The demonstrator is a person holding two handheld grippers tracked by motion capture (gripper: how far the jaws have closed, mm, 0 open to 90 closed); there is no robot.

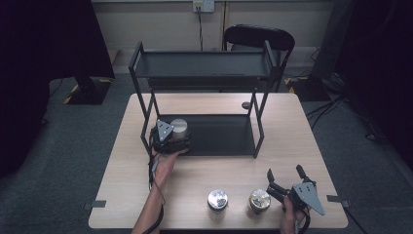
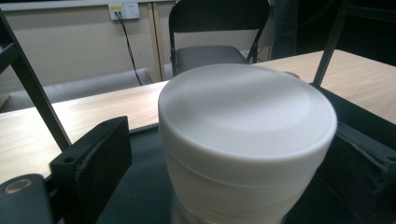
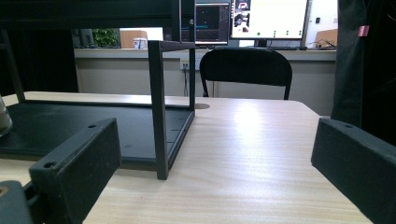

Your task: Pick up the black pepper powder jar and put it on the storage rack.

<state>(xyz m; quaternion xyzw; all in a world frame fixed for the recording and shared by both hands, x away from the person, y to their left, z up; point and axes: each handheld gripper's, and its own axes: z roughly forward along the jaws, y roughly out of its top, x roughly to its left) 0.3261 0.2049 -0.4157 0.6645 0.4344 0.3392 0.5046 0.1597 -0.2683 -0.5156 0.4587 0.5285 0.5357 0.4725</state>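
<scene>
High view first: the left gripper (image 1: 169, 137) sits at the front left corner of the black metal 2-tier rack's (image 1: 258, 127) lower shelf, with a white-lidded round jar (image 1: 178, 127) between its jaws. From the left gripper view that jar (image 2: 245, 140) stands upright on the dark shelf, a black jaw close on each side; I cannot tell whether the pads press it or have just let go. I'd judge the step is setting this jar down on the lower shelf. To do it well, make sure the base is flat on the shelf, then spread the jaws evenly and draw straight back toward the table's front edge, so neither pad drags the lid sideways.

On the light wooden table (image 1: 311, 146) wait 2 more jars, a silver-lidded jar (image 1: 217, 199) and a gold-lidded jar (image 1: 259, 199). The right gripper (image 1: 284, 177) rests just beside the gold one, jaws wide and empty.
</scene>
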